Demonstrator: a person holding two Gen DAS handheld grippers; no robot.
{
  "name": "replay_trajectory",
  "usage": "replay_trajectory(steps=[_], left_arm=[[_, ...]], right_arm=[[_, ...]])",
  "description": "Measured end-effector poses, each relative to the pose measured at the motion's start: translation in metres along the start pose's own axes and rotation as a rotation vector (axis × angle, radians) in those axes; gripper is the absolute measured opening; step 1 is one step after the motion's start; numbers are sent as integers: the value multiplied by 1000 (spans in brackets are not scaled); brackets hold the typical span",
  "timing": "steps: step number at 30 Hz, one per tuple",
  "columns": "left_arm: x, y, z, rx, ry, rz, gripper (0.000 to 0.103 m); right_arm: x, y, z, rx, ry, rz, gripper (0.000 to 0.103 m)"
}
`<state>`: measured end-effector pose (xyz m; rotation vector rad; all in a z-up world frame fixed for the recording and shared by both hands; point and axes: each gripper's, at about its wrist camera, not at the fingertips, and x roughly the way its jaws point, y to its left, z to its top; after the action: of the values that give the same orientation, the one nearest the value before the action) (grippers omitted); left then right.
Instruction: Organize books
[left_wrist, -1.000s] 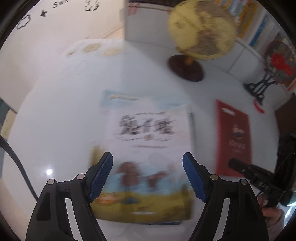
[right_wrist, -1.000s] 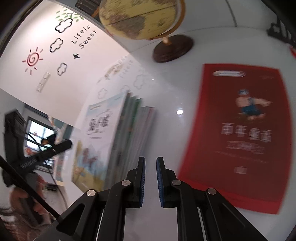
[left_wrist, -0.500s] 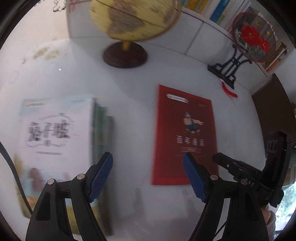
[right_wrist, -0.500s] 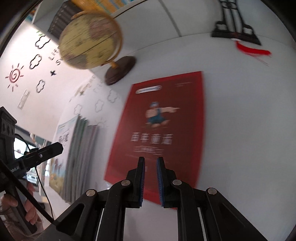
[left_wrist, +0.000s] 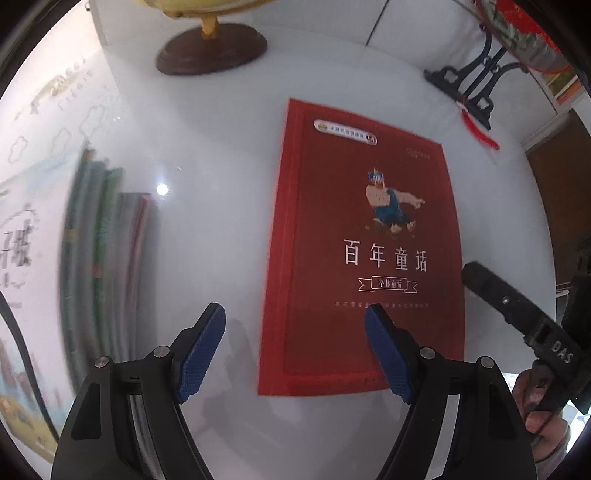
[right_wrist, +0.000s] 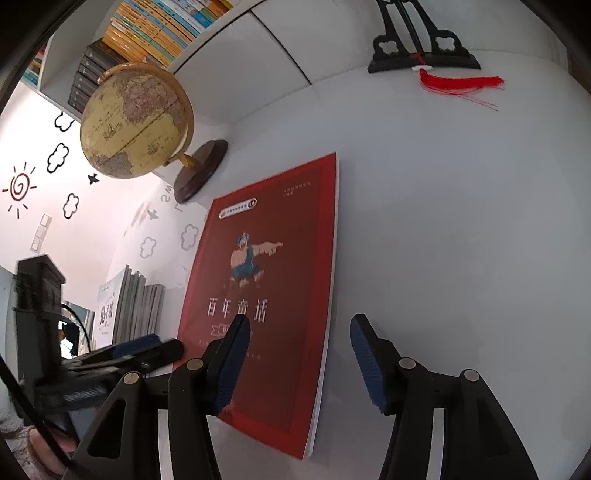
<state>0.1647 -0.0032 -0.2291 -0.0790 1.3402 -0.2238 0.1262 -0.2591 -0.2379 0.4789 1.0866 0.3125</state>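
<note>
On the glossy white tabletop (left_wrist: 221, 229) of the left wrist view, a red storybook (left_wrist: 369, 258) lies flat just right of centre, cover up, with a cartoon figure and white Chinese title. The left gripper (left_wrist: 295, 354) hangs over the book's lower left corner with its jaws well apart and nothing between them; one blue pad is above bare table, the other above the red cover. At nine o'clock sits a stack of books (left_wrist: 99, 258), blurred, its edges facing the red book and well apart from it, with a pale illustrated cover on top. At twelve o'clock stands the dark wooden base of a globe (left_wrist: 212, 51). At two o'clock is a black ornamental stand (left_wrist: 465, 88) with a red tassel (left_wrist: 480, 136) trailing on the table. At four o'clock the right gripper (left_wrist: 517, 317) shows as a black finger, a hand (left_wrist: 535, 406) behind it.

From the right wrist view, the right gripper (right_wrist: 299, 362) has just been opening; its jaws stand about half apart, empty, straddling the red storybook's (right_wrist: 266, 295) right edge. The globe (right_wrist: 133, 118) stands at ten o'clock before a white wall with cloud and sun decals (right_wrist: 18, 188). A white shelf of upright books (right_wrist: 155, 26) fills eleven o'clock. The stand (right_wrist: 421, 55) and tassel (right_wrist: 461, 83) lie at one o'clock. The stack of books (right_wrist: 136, 306) is at nine o'clock, the left gripper (right_wrist: 125, 350) below it, blurred.
</note>
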Motion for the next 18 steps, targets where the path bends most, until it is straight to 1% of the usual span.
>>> replay_trajectory(steps=[1, 2, 4, 5, 6, 8, 9, 10, 11, 12, 13, 15, 16, 17, 18], left_arm=[[3, -1, 0, 0, 5, -8, 83], [3, -2, 1, 5, -7, -8, 86], [6, -4, 3, 8, 20, -29, 101], [7, -5, 4, 10, 26, -46, 102], [7, -7, 4, 14, 14, -53, 102], [8, -12, 5, 36, 3, -62, 102], [8, -16, 4, 63, -5, -87, 102], [11, -19, 4, 78, -8, -83, 102], [12, -22, 4, 94, -9, -49, 102], [14, -24, 4, 114, -10, -5, 102], [15, -24, 3, 129, -14, 18, 102], [14, -21, 3, 130, -22, 10, 102], [12, -17, 4, 119, -26, -12, 102], [10, -14, 5, 110, -26, -28, 102], [9, -12, 5, 106, -24, -40, 102]], right_arm=[[1, 0, 1, -4, -2, 6, 55], [2, 1, 1, -7, -3, 11, 55], [4, 2, 2, -13, -9, 28, 57], [5, 3, 2, -14, -11, 36, 60], [5, 3, 1, -15, -13, 43, 64], [8, 6, 2, -17, -13, 69, 67], [11, 7, 2, -11, -11, 90, 73], [12, 8, 3, -2, -16, 110, 77], [13, 7, 3, 17, -15, 140, 81], [14, 5, 3, 51, -10, 170, 81], [13, 2, 3, 75, -1, 211, 81], [6, -2, 0, 101, -25, 314, 75], [-3, -4, -2, 115, -58, 413, 72], [-7, -4, -4, 113, -67, 485, 65], [-9, -2, -4, 102, -68, 519, 63]])
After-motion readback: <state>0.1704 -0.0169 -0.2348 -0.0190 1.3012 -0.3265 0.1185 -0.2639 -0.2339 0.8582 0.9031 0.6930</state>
